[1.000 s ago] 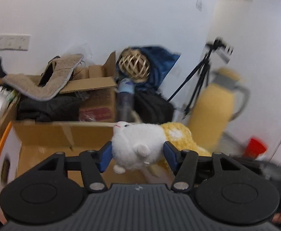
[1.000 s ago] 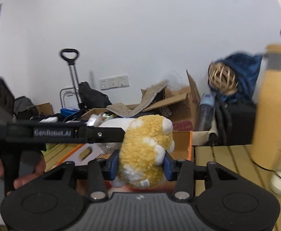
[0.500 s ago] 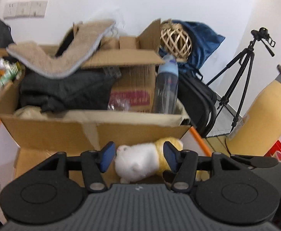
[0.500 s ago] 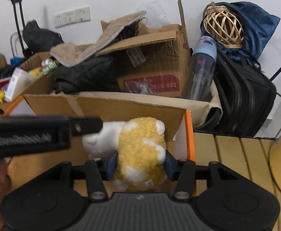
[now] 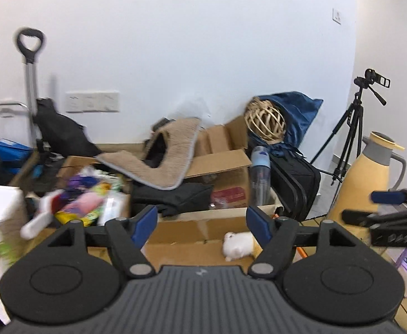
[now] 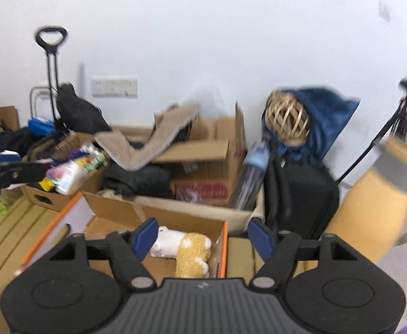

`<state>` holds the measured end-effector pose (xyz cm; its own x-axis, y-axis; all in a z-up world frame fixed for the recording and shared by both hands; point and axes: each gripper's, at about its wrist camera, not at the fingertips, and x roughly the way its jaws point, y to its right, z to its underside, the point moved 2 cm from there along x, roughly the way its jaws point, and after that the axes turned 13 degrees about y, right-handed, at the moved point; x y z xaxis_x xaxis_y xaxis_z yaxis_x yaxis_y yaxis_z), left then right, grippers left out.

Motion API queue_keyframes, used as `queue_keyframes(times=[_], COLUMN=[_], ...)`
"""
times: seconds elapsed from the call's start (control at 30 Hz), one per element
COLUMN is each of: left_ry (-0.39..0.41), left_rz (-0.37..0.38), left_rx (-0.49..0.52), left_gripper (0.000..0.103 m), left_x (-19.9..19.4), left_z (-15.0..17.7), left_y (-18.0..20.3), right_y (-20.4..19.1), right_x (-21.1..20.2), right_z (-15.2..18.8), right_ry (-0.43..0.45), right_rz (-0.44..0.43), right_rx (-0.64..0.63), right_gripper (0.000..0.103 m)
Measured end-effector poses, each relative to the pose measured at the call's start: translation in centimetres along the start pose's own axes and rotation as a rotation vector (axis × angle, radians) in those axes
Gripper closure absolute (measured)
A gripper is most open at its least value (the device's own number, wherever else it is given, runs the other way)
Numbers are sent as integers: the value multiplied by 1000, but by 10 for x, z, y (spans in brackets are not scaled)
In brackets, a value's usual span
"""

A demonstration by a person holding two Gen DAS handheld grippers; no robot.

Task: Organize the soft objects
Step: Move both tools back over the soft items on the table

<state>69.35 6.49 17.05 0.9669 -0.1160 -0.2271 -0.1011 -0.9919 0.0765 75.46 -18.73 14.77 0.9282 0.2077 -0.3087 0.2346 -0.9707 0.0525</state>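
Note:
A white plush toy [image 6: 165, 243] and a yellow plush toy [image 6: 193, 254] lie side by side inside the open cardboard box with an orange edge [image 6: 222, 246]. In the left wrist view the white plush [image 5: 236, 246] shows low in the box [image 5: 192, 229], partly behind a finger. My left gripper [image 5: 202, 224] hangs above the box, its jaws opening, with nothing pressed between them. My right gripper [image 6: 204, 235] also hangs above the box with jaws opening, and the toys lie free below it. The right gripper's fingers [image 5: 387, 196] also show at the right edge of the left wrist view.
Behind the box stand more cardboard boxes [image 6: 203, 150] with a beige mat [image 6: 147, 144], dark clothes and a clear bottle [image 6: 252, 172]. A black suitcase [image 6: 298, 194] with a wicker ball [image 6: 287, 118], a tripod [image 5: 351, 128] and a yellow thermos [image 5: 367, 178] stand right. The slatted wooden table [image 6: 8, 236] runs left.
Both grippers let go of their plush toys, which now lie in the box. Both grippers rose and drew back from the box, and their jaws spread wider.

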Motion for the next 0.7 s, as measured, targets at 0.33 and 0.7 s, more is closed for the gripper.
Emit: queue_keyframes(times=[0.33, 0.7], left_ry=[208, 214], left_rz=[-29, -49], left_rx=[79, 69], left_gripper=[17, 11], left_x=[-205, -364], left_z=[78, 228], left_y=[-2, 16], right_y=[-34, -104], right_x=[-176, -331], right_z=[55, 214], right_ry=[190, 316], right_rz=[-101, -87], right_rx=[0, 4], right_gripper=[21, 11])
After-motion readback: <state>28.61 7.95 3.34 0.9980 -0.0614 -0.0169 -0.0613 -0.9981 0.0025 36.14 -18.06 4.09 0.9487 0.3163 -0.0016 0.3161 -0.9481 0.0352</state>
